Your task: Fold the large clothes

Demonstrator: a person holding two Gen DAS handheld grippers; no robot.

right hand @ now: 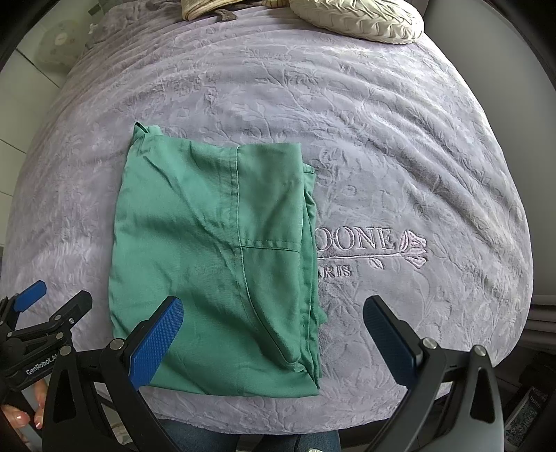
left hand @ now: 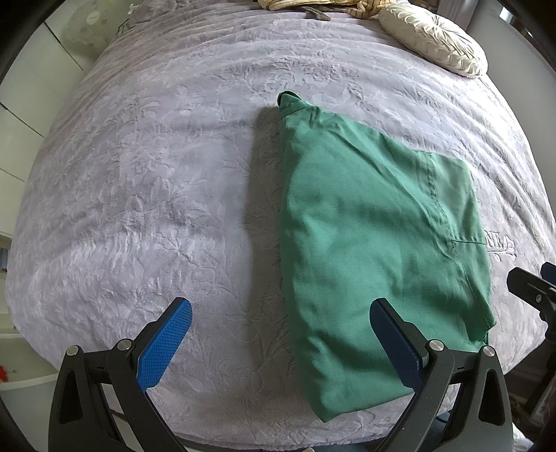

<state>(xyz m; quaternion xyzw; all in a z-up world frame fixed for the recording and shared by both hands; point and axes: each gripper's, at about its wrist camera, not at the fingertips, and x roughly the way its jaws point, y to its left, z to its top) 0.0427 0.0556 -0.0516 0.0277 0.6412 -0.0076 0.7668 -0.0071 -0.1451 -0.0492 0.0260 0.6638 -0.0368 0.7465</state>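
Observation:
A green garment point(left hand: 375, 243) lies folded into a compact block on the lilac bedspread point(left hand: 156, 180), near the bed's front edge. It also shows in the right wrist view point(right hand: 215, 264), with a seam and layered edges on its right side. My left gripper point(left hand: 281, 333) is open and empty, above the garment's near left edge. My right gripper point(right hand: 274, 330) is open and empty, above the garment's near right corner. The left gripper also shows at the left edge of the right wrist view point(right hand: 52, 302), and part of the right gripper shows at the right edge of the left wrist view point(left hand: 531, 285).
A cream pleated cushion point(left hand: 434, 38) and a striped fabric bundle point(left hand: 312, 5) lie at the far end of the bed. The bedspread carries embroidered lettering point(right hand: 361, 243) right of the garment. White cabinets point(left hand: 21, 104) stand to the left. The person's legs point(right hand: 243, 441) are at the front edge.

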